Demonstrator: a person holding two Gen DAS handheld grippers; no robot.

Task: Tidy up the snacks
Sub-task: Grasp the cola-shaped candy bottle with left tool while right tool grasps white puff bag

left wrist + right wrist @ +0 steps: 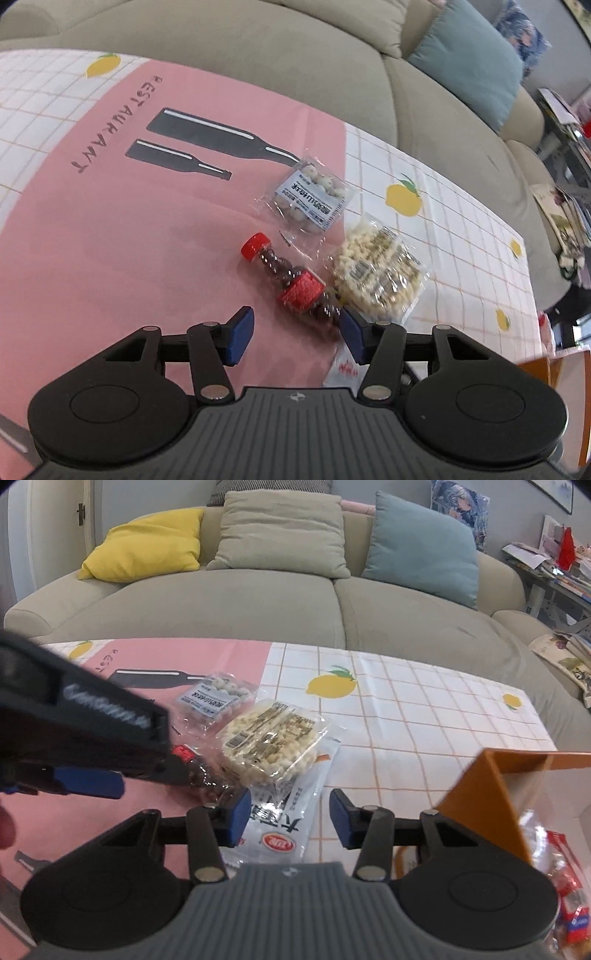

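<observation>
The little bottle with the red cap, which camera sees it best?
The left wrist view. There the little bottle lies in full sight, red cap to base, just ahead of the open left gripper. In the right wrist view that gripper hides most of it; only a dark part shows.

Surface cloth (110, 229): pink panel with black bottle silhouettes, beside white grid with yellow lemons.
Bottle (291, 280): red cap, red label, dark contents.
Packet beside bottle (376, 273): clear, pale cream pieces.
Box (476, 790): orange.
Sofa (258, 602): beige; cushions yellow, beige, blue.
Tool pads (240, 334): blue.
</observation>
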